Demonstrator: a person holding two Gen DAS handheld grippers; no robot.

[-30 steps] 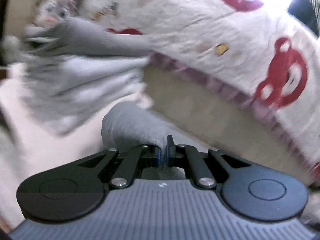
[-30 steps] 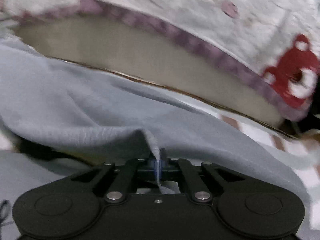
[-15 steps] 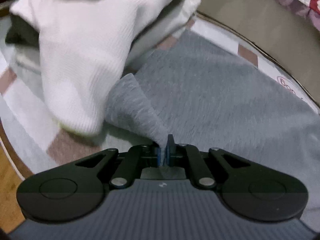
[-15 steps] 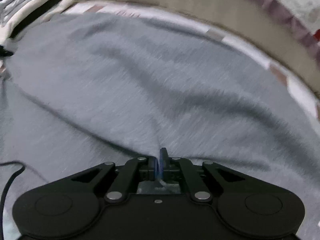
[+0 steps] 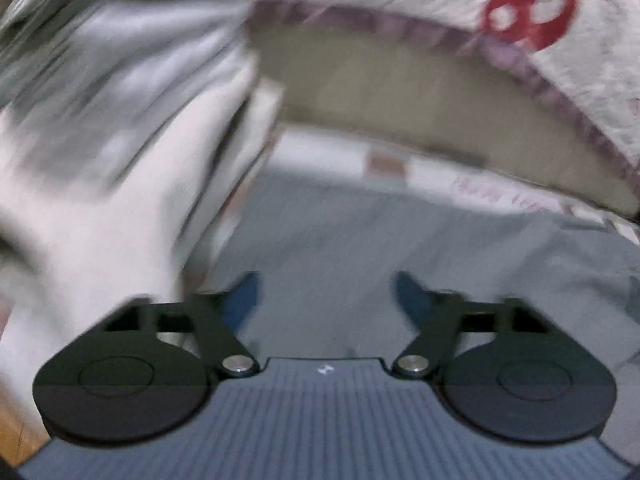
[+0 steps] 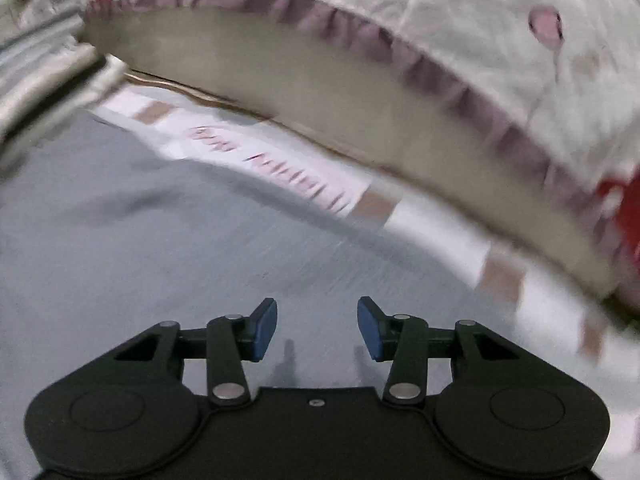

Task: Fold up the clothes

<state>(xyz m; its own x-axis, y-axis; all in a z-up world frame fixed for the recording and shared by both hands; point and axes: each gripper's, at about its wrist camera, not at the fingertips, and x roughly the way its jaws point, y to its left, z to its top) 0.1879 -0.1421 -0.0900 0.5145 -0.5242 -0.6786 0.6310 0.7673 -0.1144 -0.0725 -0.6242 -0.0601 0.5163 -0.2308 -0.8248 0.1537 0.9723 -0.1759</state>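
Grey knit fabric, a sweatshirt or something like it (image 6: 140, 248), is spread out flat on the patterned mat (image 6: 432, 224) in front of the bed, and both claws sit just above it. The left gripper (image 5: 326, 300) has just let go: its jaws have been swinging apart and now stand wide, blue pads (image 5: 246, 296) clear, nothing pinched between them, only the grey cloth (image 5: 360, 240) lying underneath. Same story for the right gripper (image 6: 317, 328), jaws just been opening, roughly halfway spread, nothing between them either. Off to the left there's a stack of folded clothes (image 5: 100, 160), white and pale grey, pretty smeared by motion blur so I can't make out individual pieces. Behind everything runs the beige bed base (image 6: 320, 92), with a white quilt with red bears (image 6: 460, 20) and a purple ruffle hanging over it.
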